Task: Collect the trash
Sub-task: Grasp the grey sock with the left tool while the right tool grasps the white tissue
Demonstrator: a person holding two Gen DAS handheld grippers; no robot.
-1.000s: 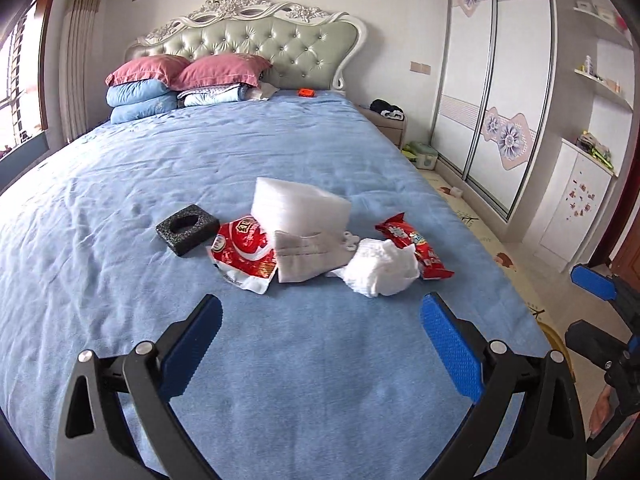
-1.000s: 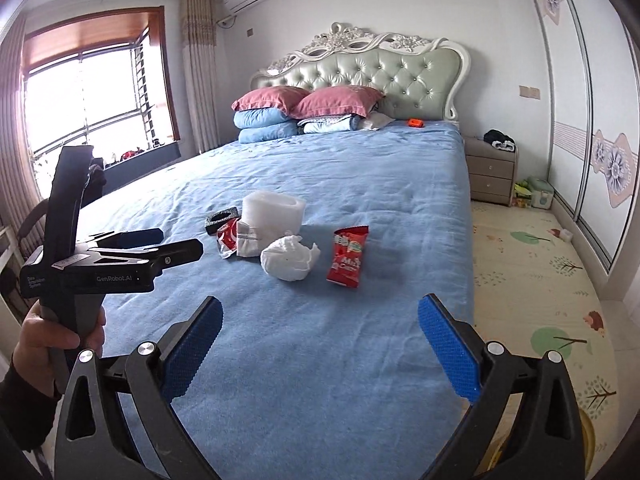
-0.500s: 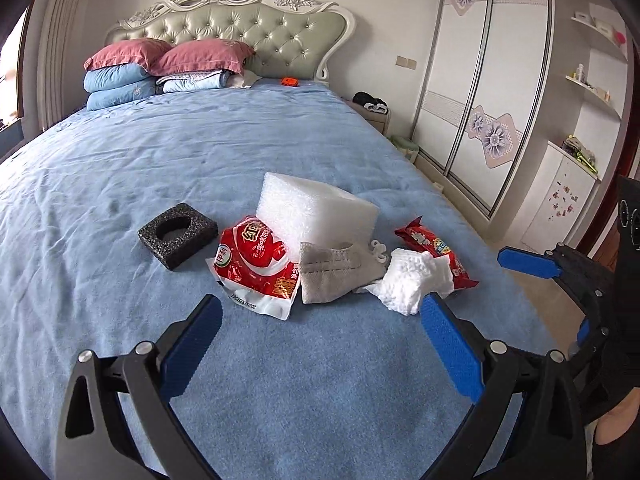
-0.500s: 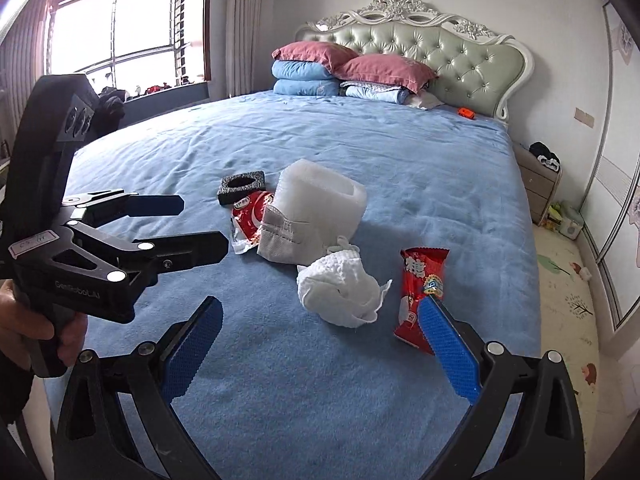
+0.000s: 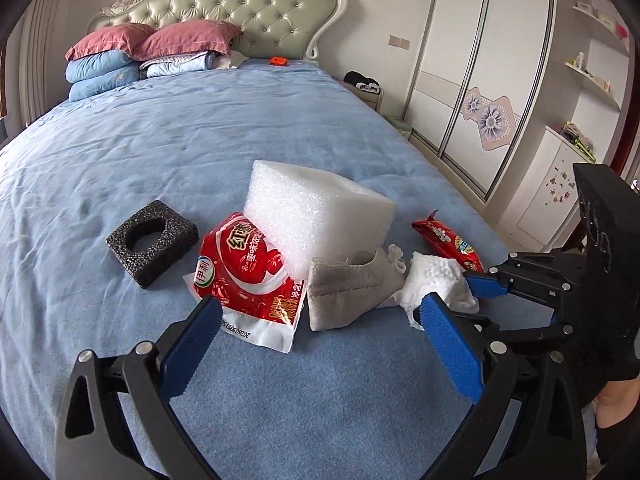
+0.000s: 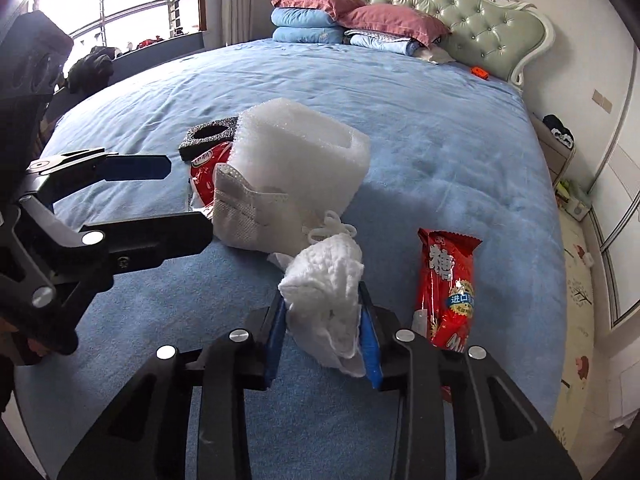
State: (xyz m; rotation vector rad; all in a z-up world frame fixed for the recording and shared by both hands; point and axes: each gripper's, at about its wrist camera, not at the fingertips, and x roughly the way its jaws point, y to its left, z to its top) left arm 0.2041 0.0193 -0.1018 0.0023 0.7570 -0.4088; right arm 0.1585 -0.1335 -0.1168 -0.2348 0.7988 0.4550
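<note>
Pinching the crumpled white tissue point(image 6: 324, 280), the right gripper point(image 6: 323, 322) holds it; the left gripper point(image 5: 320, 344) gapes wide near the red snack bag point(image 5: 244, 268).

Bed point(image 5: 200, 140) with blue cover and tufted green headboard point(image 5: 256, 12). Red and blue pillows point(image 5: 120, 52) stacked at its head beside folded bedding point(image 5: 180, 66). Small orange item point(image 5: 278, 61) near headboard. Wardrobe point(image 5: 480, 80) with floral sliding doors alongside. Window point(image 6: 120, 0) opposite. Nightstand point(image 6: 556, 152) carries dark clothing.

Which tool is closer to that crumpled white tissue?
Right. The right tool is clamped on the white tissue; the left tool hangs open beside it, not touching.
</note>
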